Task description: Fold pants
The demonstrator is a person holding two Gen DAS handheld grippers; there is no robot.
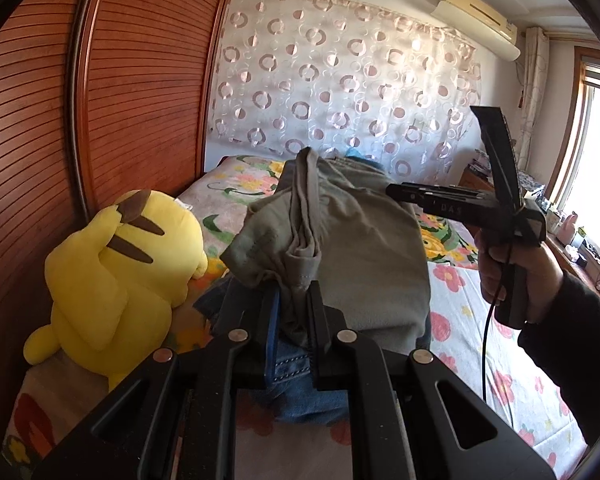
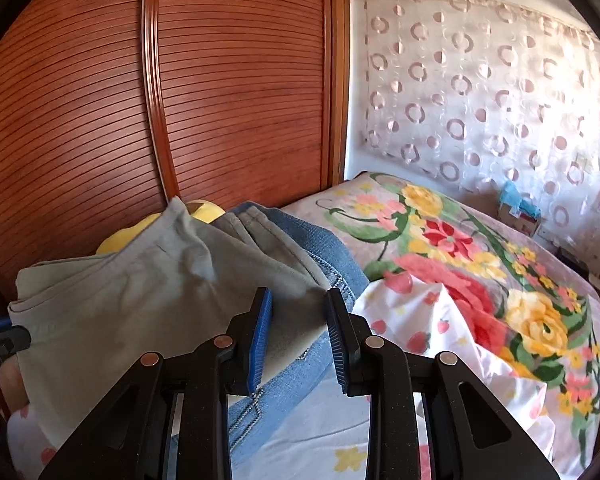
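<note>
Now left gripper [image 1: 294,300] clamping grey pants [image 1: 364,248], right gripper [image 2: 298,320] open

Slatted wood wardrobe [image 2: 228,92], circle-print curtain [image 1: 340,80], possibly sunlit window [image 1: 596,152].

Faint "DAS" on right gripper [image 1: 392,191] body (partly legible).

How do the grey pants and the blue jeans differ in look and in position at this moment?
The grey pants are plain, smooth khaki-grey cloth; the blue jeans are denim with pale stitching. The grey pants lie on top; the blue jeans lie under them, mostly covered. The left gripper pinches an edge of the grey pants; whether it also grips the blue jeans is unclear. Both lie stacked on the flowered bed.
</note>
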